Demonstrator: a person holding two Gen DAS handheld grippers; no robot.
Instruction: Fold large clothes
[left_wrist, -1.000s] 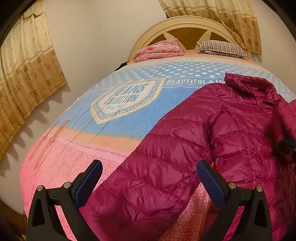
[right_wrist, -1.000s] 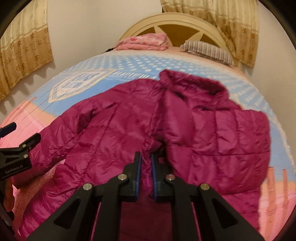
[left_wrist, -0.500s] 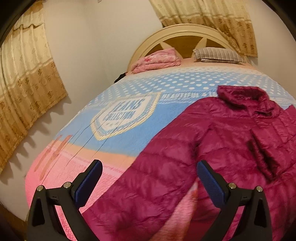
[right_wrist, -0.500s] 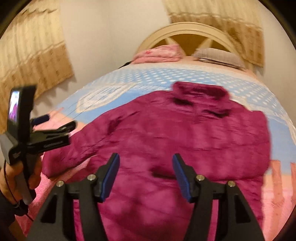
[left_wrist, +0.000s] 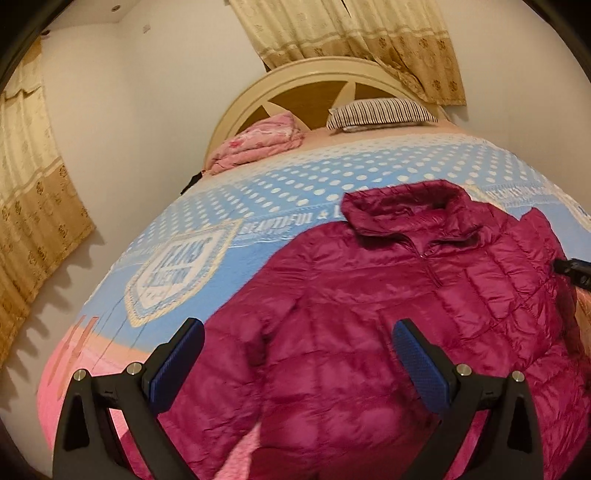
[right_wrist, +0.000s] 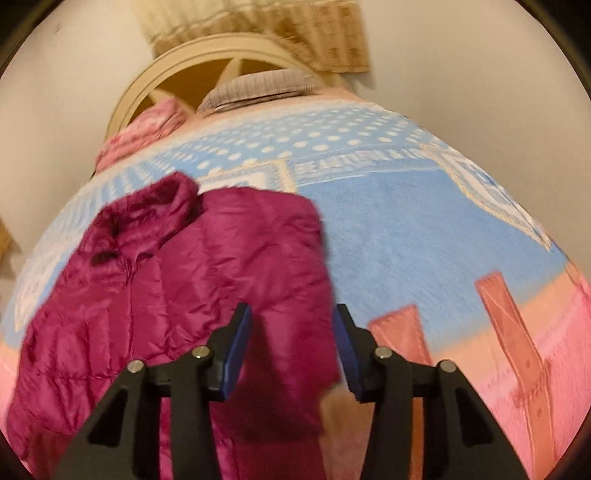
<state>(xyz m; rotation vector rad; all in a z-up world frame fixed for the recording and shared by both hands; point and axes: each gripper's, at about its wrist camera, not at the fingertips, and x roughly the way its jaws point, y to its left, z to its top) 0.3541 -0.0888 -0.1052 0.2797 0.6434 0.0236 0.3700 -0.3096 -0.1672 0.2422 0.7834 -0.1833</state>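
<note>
While both the left gripper (left_wrist: 297, 363) and right gripper (right_wrist: 291, 349) hang released, the magenta quilted puffer jacket (left_wrist: 388, 317) fills the frame's centre on the blue-and-pink patterned bedspread (left_wrist: 236, 206); a striped pillow (left_wrist: 380, 112) and folded pink quilt (left_wrist: 258, 146) sit at top.

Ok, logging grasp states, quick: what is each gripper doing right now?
Left gripper: open, holding nothing, above the jacket.
Right gripper: open, holding nothing, at the jacket's right edge.
</note>
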